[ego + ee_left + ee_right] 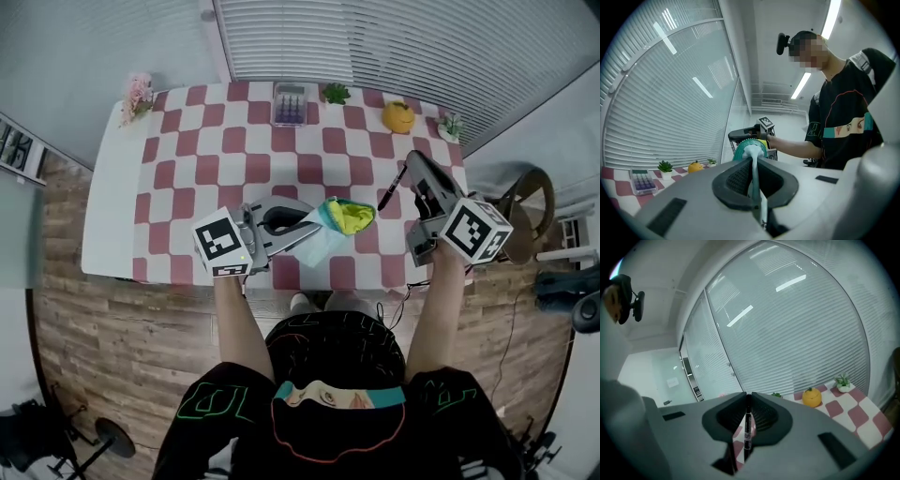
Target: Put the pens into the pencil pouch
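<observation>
Right gripper [411, 161] clamps pen [392, 187], long axis near upright across jaws | left gripper [309, 220] pinches pouch [345, 217] edge

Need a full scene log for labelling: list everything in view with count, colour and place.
table: one, white, red-and-white checked cloth, centre
pencil pouch: one, teal and white, yellow inside, over the near edge
pen: one, black, above the table's right side
calculator: one, purple keys, far edge
potted plants: two, green, far edge and far right corner
orange ornament: one, far right
pink flowers: one bunch, far left corner
left gripper: grey, shut on pencil pouch
right gripper: grey, shut on pen
person: one, black top, near edge
</observation>
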A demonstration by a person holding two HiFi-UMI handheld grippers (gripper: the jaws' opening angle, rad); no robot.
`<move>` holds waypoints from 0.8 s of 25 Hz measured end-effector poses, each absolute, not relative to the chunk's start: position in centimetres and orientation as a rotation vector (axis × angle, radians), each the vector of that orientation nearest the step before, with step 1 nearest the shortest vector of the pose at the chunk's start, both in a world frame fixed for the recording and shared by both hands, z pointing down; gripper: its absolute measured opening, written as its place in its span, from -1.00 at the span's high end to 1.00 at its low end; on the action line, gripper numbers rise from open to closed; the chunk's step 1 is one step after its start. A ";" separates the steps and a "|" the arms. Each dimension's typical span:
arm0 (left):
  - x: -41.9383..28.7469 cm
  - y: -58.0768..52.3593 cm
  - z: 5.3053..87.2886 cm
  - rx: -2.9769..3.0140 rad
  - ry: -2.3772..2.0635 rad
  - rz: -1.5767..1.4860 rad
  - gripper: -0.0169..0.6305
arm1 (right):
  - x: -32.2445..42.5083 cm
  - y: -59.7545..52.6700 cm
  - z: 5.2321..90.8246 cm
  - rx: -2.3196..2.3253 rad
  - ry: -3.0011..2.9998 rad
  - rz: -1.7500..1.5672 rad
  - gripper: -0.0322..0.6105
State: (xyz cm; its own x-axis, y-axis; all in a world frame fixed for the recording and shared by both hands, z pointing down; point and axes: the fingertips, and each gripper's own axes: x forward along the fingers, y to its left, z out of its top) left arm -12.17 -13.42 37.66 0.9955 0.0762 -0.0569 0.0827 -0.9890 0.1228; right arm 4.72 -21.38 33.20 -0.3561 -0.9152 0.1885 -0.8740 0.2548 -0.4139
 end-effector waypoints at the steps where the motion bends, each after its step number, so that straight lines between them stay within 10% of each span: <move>1: -12.2 -13.6 37.5 3.018 0.121 -0.078 0.94 | 4.7 -21.4 32.4 -1.723 2.410 -0.671 0.79; 20: -11.8 -14.6 37.4 3.058 0.097 -0.014 0.94 | -1.4 -20.6 23.6 -1.465 2.531 -0.406 0.79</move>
State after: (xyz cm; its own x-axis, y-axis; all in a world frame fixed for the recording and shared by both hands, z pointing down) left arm -11.82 -14.56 37.35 0.9980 0.0628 -0.0118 0.0636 -0.9946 0.0818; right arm -1.42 -20.58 23.65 -0.4939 -0.8691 -0.0259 -0.8174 0.4742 -0.3272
